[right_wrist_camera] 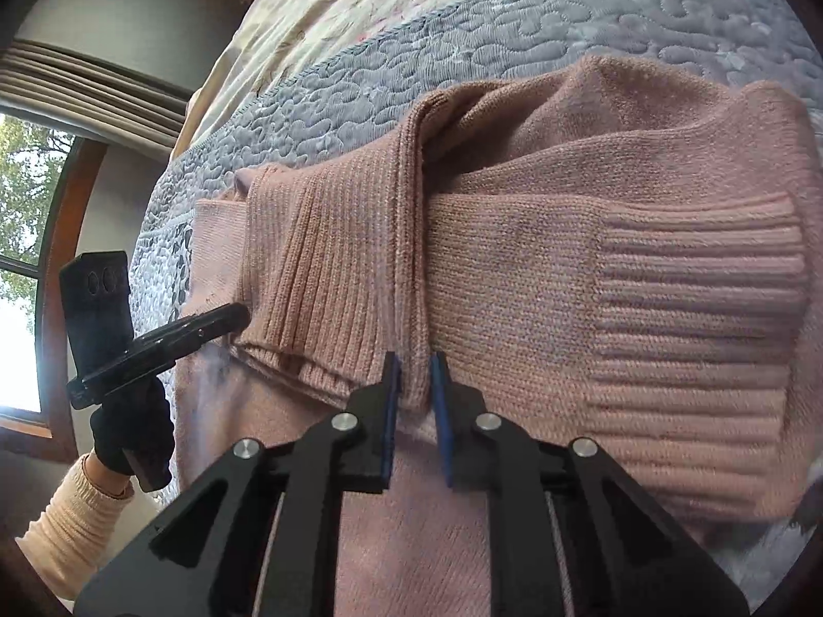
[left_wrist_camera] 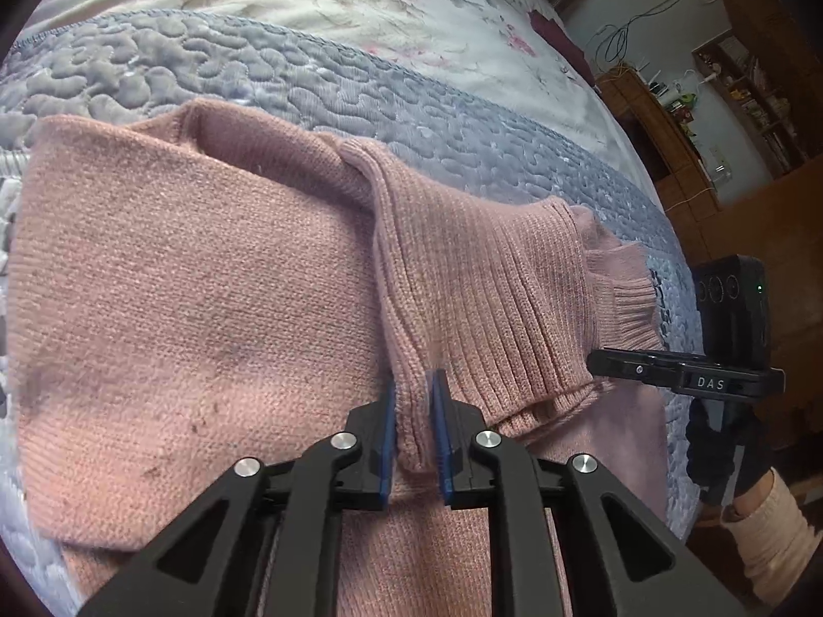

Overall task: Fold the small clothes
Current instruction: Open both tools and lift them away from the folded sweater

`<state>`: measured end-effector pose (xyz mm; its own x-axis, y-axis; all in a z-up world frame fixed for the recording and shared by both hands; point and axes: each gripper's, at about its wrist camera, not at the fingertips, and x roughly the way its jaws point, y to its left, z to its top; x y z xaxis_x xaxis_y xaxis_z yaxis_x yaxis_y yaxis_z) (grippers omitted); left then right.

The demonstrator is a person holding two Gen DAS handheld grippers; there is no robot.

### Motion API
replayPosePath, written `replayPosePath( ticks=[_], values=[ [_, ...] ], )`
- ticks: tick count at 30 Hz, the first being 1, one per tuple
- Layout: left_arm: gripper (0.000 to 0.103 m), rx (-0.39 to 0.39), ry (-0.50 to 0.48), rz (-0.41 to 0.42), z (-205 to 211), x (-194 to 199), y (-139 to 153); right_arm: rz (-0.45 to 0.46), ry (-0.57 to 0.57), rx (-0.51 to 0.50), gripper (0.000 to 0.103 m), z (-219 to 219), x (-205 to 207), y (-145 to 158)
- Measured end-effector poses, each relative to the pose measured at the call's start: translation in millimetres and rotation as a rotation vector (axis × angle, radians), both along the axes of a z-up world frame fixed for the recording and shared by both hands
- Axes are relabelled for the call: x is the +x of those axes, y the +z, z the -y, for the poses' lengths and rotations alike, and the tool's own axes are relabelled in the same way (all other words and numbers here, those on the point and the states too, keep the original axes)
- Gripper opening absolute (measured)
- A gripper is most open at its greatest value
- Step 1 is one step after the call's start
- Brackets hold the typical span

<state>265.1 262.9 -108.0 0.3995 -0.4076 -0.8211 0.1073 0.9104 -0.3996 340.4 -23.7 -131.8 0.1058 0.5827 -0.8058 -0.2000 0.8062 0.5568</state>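
My left tongs (left_wrist_camera: 415, 429) pinch a raised ridge of the pink knitted sweater (left_wrist_camera: 206, 283), its blue pads (left_wrist_camera: 389, 442) pressing the ribbed fold from both sides. My right tongs (right_wrist_camera: 414, 414) grip a like ridge of the same sweater (right_wrist_camera: 591, 267). The sweater lies partly folded on the grey quilted bedspread (left_wrist_camera: 308, 82), a ribbed cuff (right_wrist_camera: 694, 308) laid across its body. Each gloved hand (left_wrist_camera: 720, 455) shows in the other's view.

Soft daylight from window (right_wrist_camera: 20, 267), fisheye-bent dark edges, slight blur
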Motion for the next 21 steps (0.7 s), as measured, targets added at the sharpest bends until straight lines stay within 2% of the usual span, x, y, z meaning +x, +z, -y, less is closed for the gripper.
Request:
replayPosePath(
  ticks=[2, 5, 7, 9, 11, 12, 15, 17, 21],
  values=[
    [0.025, 0.036, 0.017, 0.017, 3, -27, 13, 0.051, -0.018, 0.009, 0.023, 9, -23, 20],
    [0.037, 0.087, 0.054, 0.056, 1, -87, 33, 0.09, -0.022, -0.01, 0.023, 25, -75, 47],
    [0.037, 0.149, 0.085, 0.05, 1, -135, 40, 0.105, -0.021, -0.036, 0.025, 32, -120, 61],
    [0.039, 0.14, 0.123, 0.051, -2, -186, 48, 0.097, -0.023, -0.069, 0.036, 44, -171, 70],
    [0.04, 0.127, 0.169, 0.046, -9, -235, 52, 0.078, -0.048, -0.067, 0.037, 58, -220, 76],
    [0.041, 0.158, 0.188, 0.051, -13, -259, 54, 0.067, -0.067, -0.056, 0.037, 67, -240, 78],
    [0.043, 0.283, 0.216, 0.046, -23, -314, 53, 0.077, -0.127, -0.094, 0.043, 92, -290, 80],
    [0.045, 0.323, 0.235, 0.04, -34, -342, 46, 0.088, -0.15, -0.129, 0.043, 105, -314, 74],
    [0.045, 0.26, 0.301, -0.016, -61, -375, 22, 0.028, -0.235, -0.073, 0.043, 130, -344, 49]
  ],
)
